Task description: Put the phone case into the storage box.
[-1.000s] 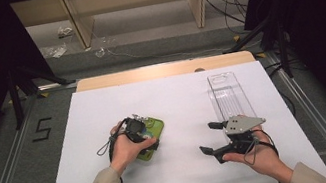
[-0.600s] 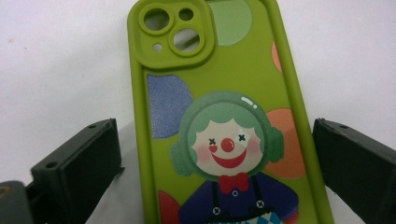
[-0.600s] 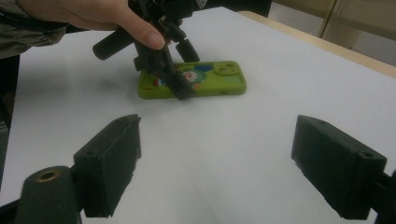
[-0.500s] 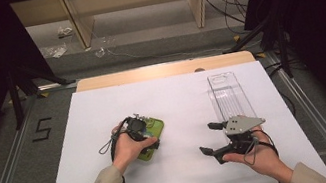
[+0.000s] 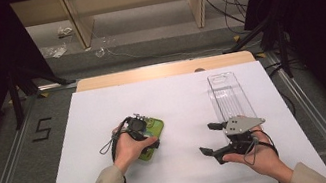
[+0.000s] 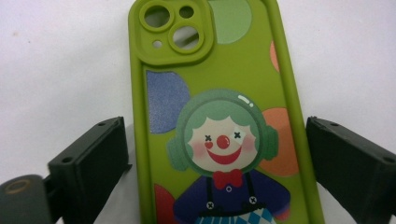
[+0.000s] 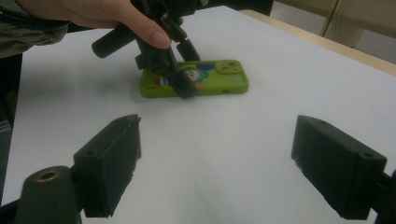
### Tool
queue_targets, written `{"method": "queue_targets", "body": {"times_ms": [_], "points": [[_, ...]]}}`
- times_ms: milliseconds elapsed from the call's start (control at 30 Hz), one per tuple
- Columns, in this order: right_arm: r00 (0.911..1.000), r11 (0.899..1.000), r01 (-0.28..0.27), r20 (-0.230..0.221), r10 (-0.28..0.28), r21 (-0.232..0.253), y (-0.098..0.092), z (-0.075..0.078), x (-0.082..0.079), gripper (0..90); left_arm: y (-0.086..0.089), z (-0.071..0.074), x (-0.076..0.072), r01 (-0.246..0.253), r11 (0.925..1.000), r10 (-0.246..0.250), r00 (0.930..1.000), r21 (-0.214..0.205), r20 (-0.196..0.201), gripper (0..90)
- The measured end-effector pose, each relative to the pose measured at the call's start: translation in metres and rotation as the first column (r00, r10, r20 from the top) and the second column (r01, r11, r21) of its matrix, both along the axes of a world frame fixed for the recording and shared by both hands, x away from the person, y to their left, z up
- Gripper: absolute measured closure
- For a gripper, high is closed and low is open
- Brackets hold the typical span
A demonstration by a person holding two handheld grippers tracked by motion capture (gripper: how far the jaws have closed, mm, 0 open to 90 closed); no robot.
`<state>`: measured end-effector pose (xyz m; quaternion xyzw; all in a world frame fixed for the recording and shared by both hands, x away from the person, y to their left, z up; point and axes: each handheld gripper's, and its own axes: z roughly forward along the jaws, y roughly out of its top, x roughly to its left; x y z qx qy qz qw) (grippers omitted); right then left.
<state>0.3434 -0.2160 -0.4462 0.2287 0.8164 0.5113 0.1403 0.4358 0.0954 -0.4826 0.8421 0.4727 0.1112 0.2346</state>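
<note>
The green phone case (image 5: 151,135) lies flat on the white tabletop (image 5: 178,104), left of centre in the high view, printed back upward. In the left gripper view the camera-cutout block sits at the top of the frame and the clown figure reads upright, so the long axis runs away from that tool toward the upper part of the picture; in the high view the axis leans slightly to the upper right.

The left tool (image 6: 217,154) straddles the case across its width. Its jaws have just been closing with the case between them, but a gap shows on each side, so nothing is gripped yet. The right tool (image 5: 214,138) hovers at lower right of the high view, jaws spread and empty, just below a clear plastic tray (image 5: 229,97).

Judgement on handling: the case looks light and soft-walled, likely silicone, grippy rather than slippery, not fragile. Being hollow, it may flex under a hard squeeze. The long side rails near mid-length are the sound place to take hold, clear of the raised camera block.
</note>
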Motion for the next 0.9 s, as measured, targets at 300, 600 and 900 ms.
{"method": "queue_targets", "body": {"times_ms": [300,600,900], "points": [[1.0,1.0,-0.003,-0.001,0.003,-0.002,0.0005,0.0,-0.0005,16.9,-0.0011,0.0019,-0.0026,-0.031,0.9995,0.031,0.9995,-0.002,0.004,15.1],[1.0,1.0,-0.002,0.002,0.002,-0.001,0.0004,0.0003,-0.0005,16.9,-0.0009,0.002,-0.0037,-0.032,0.9995,0.032,0.9994,-0.001,0.009,16.1],[1.0,1.0,0.003,0.005,-0.003,0.005,-0.0001,0.0011,-0.0001,16.8,0.0005,0.0014,-0.005,-0.029,0.9995,0.03,0.9994,-0.015,0.02,16.2]]}}
